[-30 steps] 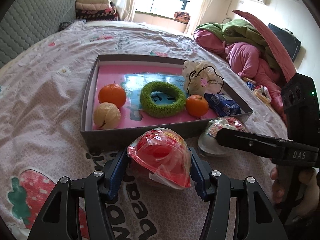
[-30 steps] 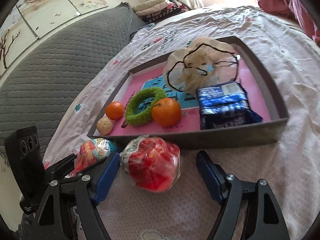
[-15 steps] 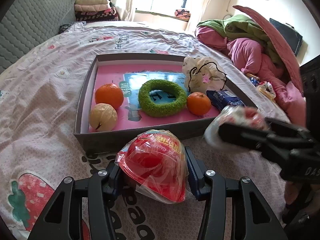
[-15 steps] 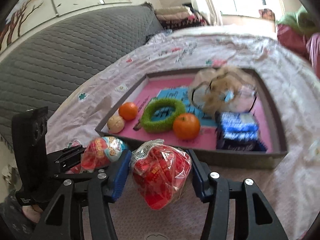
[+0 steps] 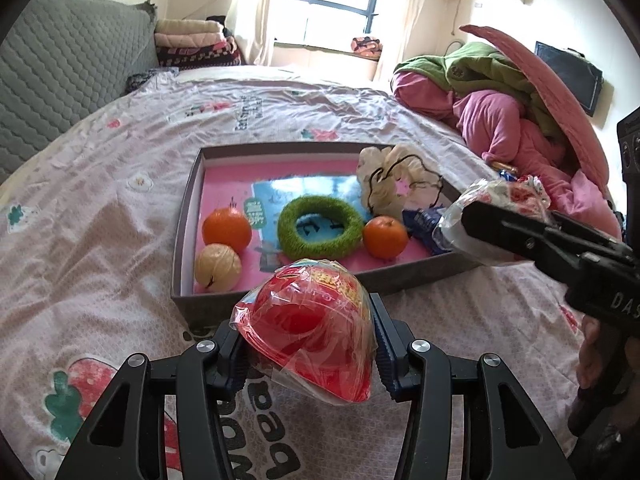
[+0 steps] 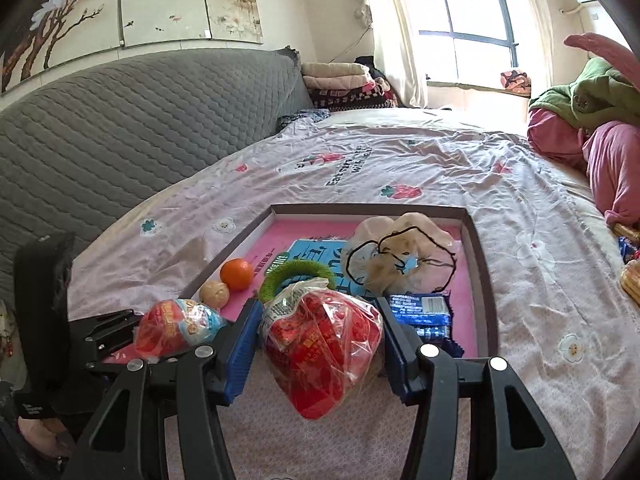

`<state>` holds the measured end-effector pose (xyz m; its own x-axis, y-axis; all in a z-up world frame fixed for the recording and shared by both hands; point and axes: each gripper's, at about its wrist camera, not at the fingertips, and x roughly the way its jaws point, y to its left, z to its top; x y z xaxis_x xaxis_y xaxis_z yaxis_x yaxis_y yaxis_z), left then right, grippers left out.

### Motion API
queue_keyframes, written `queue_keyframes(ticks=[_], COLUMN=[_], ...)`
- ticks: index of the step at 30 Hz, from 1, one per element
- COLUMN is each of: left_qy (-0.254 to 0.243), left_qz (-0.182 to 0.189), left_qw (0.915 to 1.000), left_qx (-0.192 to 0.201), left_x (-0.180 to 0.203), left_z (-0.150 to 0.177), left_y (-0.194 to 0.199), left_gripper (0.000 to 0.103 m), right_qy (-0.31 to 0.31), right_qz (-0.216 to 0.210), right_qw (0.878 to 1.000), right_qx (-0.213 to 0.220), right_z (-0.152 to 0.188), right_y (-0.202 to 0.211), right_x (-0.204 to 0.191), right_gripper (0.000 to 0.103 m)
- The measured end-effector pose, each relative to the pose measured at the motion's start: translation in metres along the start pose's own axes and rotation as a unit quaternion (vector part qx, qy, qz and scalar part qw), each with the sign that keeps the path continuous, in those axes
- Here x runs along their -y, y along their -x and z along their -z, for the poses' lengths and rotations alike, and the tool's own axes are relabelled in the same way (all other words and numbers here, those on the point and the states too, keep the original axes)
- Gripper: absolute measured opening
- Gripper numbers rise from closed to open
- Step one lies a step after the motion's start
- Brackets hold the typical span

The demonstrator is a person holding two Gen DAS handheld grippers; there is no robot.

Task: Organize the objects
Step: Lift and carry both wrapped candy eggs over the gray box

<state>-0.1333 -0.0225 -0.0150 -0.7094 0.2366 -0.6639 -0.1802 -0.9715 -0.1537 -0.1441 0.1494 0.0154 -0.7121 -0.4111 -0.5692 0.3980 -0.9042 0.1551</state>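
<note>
**Bedspread, tray and two wrapped packets**

Pink printed bedspread (image 5: 100, 208) served as the work surface, with a grey quilted headboard (image 6: 120, 128) behind it and a heap of pink and green bedding (image 5: 500, 100) to one side.

Item 1: red dome-shaped packet in clear film (image 5: 308, 328), pinched between the blue pads of the left gripper (image 5: 310, 350), held clear of the bedspread just in front of the tray's near wall.

Item 2: clear bag of red-wrapped sweets (image 6: 324, 344), clamped between both pads of the right gripper (image 6: 316, 344), its lower end hanging below the fingers, held at the tray's near edge.

Item 3: shallow grey tray (image 5: 186, 216) with pink lining, lying flat on the bedspread. Contents: two oranges (image 5: 227, 230) (image 5: 385, 232), one pale peeled fruit (image 5: 218, 268) beside the left orange, a green fuzzy ring (image 5: 320, 226) between the oranges, a cream drawstring pouch (image 5: 396, 184) at the far right, and a blue snack packet (image 6: 420, 312) in the near right corner.
</note>
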Motion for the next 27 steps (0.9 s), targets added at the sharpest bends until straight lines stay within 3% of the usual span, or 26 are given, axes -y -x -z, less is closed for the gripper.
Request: queue_keyframes(ticks=[27], left_qy=[-0.015], left_qz=[-0.024], left_qw=[0.9984], left_qx=[0.05], left_x=[0.003], left_z=[-0.064], left_y=[0.017], left_gripper=[0.053], right_qy=[0.017], right_qz=[0.011], right_qw=[0.998], right_qx=[0.061], right_z=[-0.045], right_y=[0.031], right_x=[0.019], right_gripper=[0.056])
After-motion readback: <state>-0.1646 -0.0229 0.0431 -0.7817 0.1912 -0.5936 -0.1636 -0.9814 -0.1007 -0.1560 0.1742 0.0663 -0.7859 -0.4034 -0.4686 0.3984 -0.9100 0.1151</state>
